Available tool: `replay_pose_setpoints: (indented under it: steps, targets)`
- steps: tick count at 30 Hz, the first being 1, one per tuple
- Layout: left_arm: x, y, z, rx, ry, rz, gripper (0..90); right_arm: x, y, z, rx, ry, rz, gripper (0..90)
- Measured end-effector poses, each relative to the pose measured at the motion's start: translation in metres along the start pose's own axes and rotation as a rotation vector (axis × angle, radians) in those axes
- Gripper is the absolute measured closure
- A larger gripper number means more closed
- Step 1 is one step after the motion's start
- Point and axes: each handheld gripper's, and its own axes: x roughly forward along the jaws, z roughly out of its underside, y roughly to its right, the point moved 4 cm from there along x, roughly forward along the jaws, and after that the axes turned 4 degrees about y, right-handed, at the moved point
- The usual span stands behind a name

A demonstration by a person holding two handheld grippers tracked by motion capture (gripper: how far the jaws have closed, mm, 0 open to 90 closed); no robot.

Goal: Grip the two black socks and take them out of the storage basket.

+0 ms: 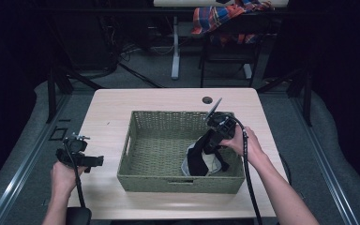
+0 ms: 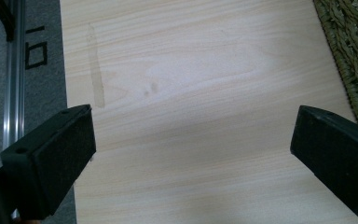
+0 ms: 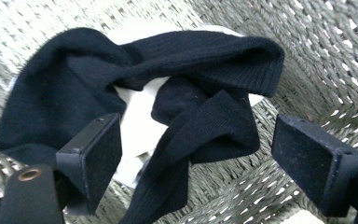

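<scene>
Nearest the lens in the right gripper view, the two black jaws of the right gripper (image 3: 193,161) are standing wide apart, gripping nothing, and a strip of the black garment (image 3: 186,112) is running down between them without either pad pressing on it. The garment is lying bunched just ahead of those jaws, on the floor of the woven basket (image 1: 143,136), with something white (image 3: 140,116) showing through its folds; I cannot tell whether that is a lining or a separate piece. From above, the right gripper (image 1: 214,133) is dipping into the basket's right end, over the heap. The left gripper (image 2: 193,154) is hovering over bare wooden table (image 2: 191,70) with its jaws spread and empty too, the basket's wall sitting just beyond its right jaw. The cloth looks like a soft ribbed knit, light and limp, so I would expect it to sag and trail rather than hold shape. The thick folded band lying between the right jaws seems the best place to pinch, since a doubled layer should slip less.
</scene>
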Motion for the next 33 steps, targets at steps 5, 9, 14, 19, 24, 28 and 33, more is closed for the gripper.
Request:
replay_pose_setpoints:
  steps: [5,9,14,19,24,28,33]
  targets:
    - [0.0,0.0,0.0,-0.001,-0.001,0.002,0.3,0.006,0.0,0.001,0.011,-0.043,0.009,29.4]
    - [0.0,0.0,0.0,-0.001,-0.003,0.004,0.3,0.007,-0.001,0.003,0.021,-0.065,0.015,53.1]
    - [0.001,0.0,0.0,0.001,-0.002,0.003,0.3,0.006,-0.002,0.006,0.036,-0.092,-0.004,75.9]
    - [0.0,0.0,0.0,0.0,-0.003,0.004,0.3,0.0,-0.001,0.008,0.035,-0.091,-0.021,80.3]
    - [0.0,0.001,0.0,0.0,-0.003,0.005,0.3,-0.01,-0.002,0.008,0.041,-0.069,-0.026,80.3]
    - [0.0,0.001,0.0,0.0,-0.003,0.007,0.3,-0.025,-0.002,0.008,0.05,-0.045,-0.019,80.3]
    - [0.001,0.001,0.0,0.0,-0.004,0.008,0.3,-0.038,-0.002,0.009,0.056,-0.026,-0.022,80.3]
